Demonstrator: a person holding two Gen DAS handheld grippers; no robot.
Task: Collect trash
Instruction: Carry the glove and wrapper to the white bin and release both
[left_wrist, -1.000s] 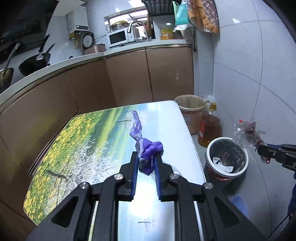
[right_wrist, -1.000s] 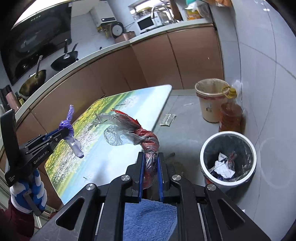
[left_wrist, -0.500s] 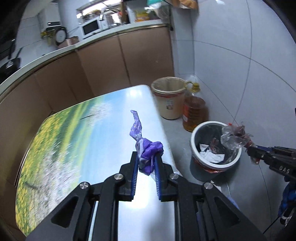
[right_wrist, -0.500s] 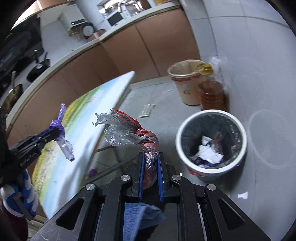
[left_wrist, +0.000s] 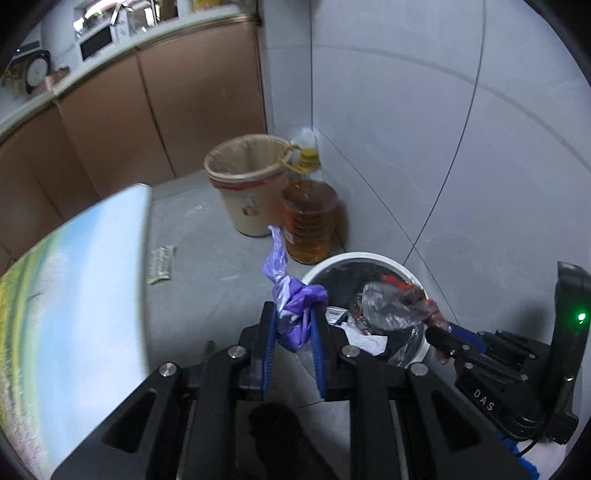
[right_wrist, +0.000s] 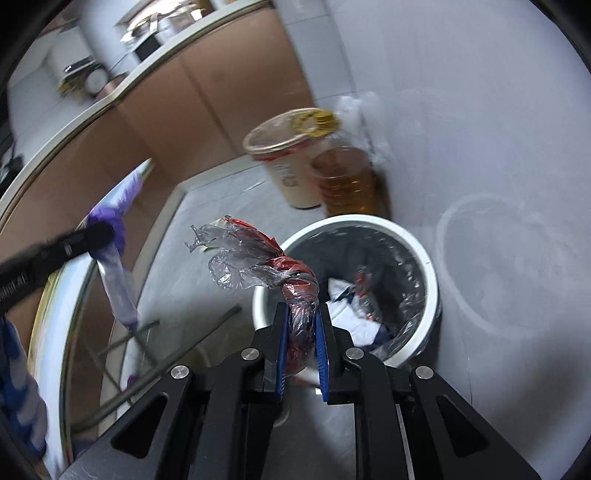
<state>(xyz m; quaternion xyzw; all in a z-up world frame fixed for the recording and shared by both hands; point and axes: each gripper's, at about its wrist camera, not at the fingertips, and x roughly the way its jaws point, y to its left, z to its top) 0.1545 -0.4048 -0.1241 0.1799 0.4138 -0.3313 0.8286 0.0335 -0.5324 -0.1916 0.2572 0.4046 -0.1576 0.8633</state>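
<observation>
My left gripper (left_wrist: 293, 315) is shut on a crumpled purple plastic wrapper (left_wrist: 291, 306) and holds it just left of the white-rimmed trash bin (left_wrist: 369, 258). My right gripper (right_wrist: 300, 314) is shut on a clear and red plastic wrapper (right_wrist: 258, 258) and holds it above the bin's near left rim (right_wrist: 266, 291). The bin has a dark liner and holds white paper and other scraps. The right gripper and its wrapper (left_wrist: 391, 302) show over the bin in the left wrist view. The left gripper with the purple wrapper (right_wrist: 110, 229) shows at the left of the right wrist view.
A beige bucket (left_wrist: 247, 184) and a bottle of amber oil (left_wrist: 310, 218) stand on the floor by the wall behind the bin. The table with the landscape print (left_wrist: 74, 295) is at the left. Brown cabinets (left_wrist: 166, 103) run along the back. A small flat object (left_wrist: 160, 258) lies on the floor.
Both grippers have moved right, off the table, and down toward the trash bin, each still holding its wrapper. The bin looks much closer and larger.
</observation>
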